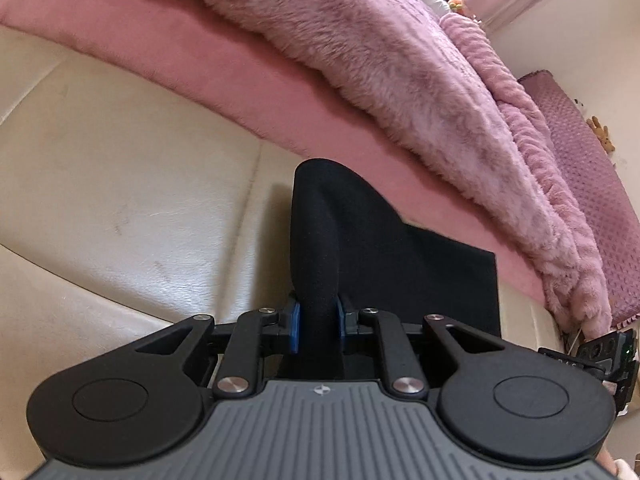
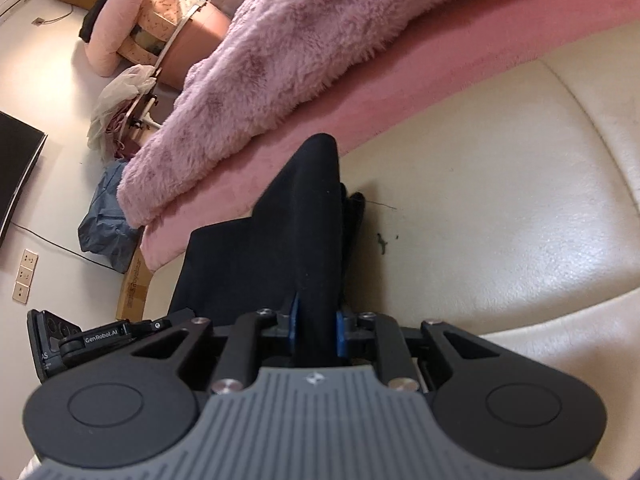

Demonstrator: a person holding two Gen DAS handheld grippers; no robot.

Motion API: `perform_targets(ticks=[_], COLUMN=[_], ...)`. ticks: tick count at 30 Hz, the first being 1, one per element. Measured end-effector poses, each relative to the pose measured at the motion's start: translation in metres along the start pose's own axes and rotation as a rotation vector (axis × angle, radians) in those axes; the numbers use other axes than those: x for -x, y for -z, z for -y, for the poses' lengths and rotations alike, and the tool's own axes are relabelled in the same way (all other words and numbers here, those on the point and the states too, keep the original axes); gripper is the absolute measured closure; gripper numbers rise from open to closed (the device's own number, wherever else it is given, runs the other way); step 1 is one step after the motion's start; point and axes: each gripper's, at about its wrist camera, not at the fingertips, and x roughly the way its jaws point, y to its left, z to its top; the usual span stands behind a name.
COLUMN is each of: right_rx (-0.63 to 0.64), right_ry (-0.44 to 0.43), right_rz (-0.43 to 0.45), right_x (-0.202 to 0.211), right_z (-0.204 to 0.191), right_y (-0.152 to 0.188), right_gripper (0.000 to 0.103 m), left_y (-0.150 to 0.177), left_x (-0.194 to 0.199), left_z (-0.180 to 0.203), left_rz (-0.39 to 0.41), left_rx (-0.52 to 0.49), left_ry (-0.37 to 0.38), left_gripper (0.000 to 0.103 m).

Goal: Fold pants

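Note:
The black pants [image 1: 360,248] hang between my two grippers above a cream leather surface [image 1: 120,184]. In the left wrist view my left gripper [image 1: 319,322] is shut on a bunched fold of the black cloth, which rises in a ridge ahead of the blue pads [image 1: 295,322]. The rest of the cloth spreads flat to the right. In the right wrist view my right gripper [image 2: 317,326] is shut on another fold of the pants [image 2: 296,232], with cloth draping down to the left. The other gripper [image 2: 76,340] shows at the lower left edge of that view.
A fluffy pink blanket [image 1: 380,60] over a pink sheet [image 1: 200,56] lies just beyond the pants. In the right wrist view the floor at left holds a bundle of pink bedding [image 2: 132,20], a blue bag [image 2: 106,216] and a dark screen [image 2: 16,172].

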Motion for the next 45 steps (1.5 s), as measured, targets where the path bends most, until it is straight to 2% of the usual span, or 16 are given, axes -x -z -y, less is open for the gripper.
perform_targets(ticks=[7,11,14,15,17,19,23,29,31,39,45], right_rx=[0.045,0.115,0.211,0.256,0.341,0.422,0.517,0.588,0.591,0.626,0.619], right_ry=[0.056,0.117,0.185,0.207,0.253,0.293,0.329,0.343,0.349,0.374,0.368], right_rz=[-0.009,0.005,0.058,0.08,0.114,0.14,0.167,0.161,0.151,0.133,0.135], right_x=[-0.013,-0.006,0.01,0.017,0.03,0.043,0.064,0.09,0.098,0.124,0.135], right_z=[-0.002,-0.017,-0.037,-0.046,-0.062,-0.077,-0.099,-0.113,-0.113,-0.111,-0.107], right_y=[0.001,0.001,0.007,0.011,0.021,0.035,0.07,0.122,0.136,0.176,0.189], right_gripper=[0.085,0.068,0.055,0.054,0.047,0.046,0.037,0.035,0.035,0.035,0.035], left_y=[0.006,0.01,0.019,0.024,0.036,0.05,0.08,0.127,0.142,0.179,0.193], left_x=[0.0,0.013,0.033,0.041,0.054,0.066,0.082,0.094,0.098,0.104,0.107], left_z=[-0.001,0.018,0.037,0.046,0.063,0.081,0.107,0.132,0.139,0.156,0.164], left_rz=[0.018,0.053,0.105,0.123,0.153,0.171,0.193,0.208,0.204,0.158,0.155], left_rx=[-0.03,-0.099,-0.153,-0.177,-0.225,-0.269,-0.309,-0.359,-0.368,-0.379,-0.396], left_ry=[-0.058,-0.16,-0.255,-0.285,-0.325,-0.356,-0.411,-0.505,-0.505,-0.485,-0.484], left_gripper=[0.072,0.065,0.05,0.043,0.038,0.028,0.025,0.021,0.016,0.015,0.016])
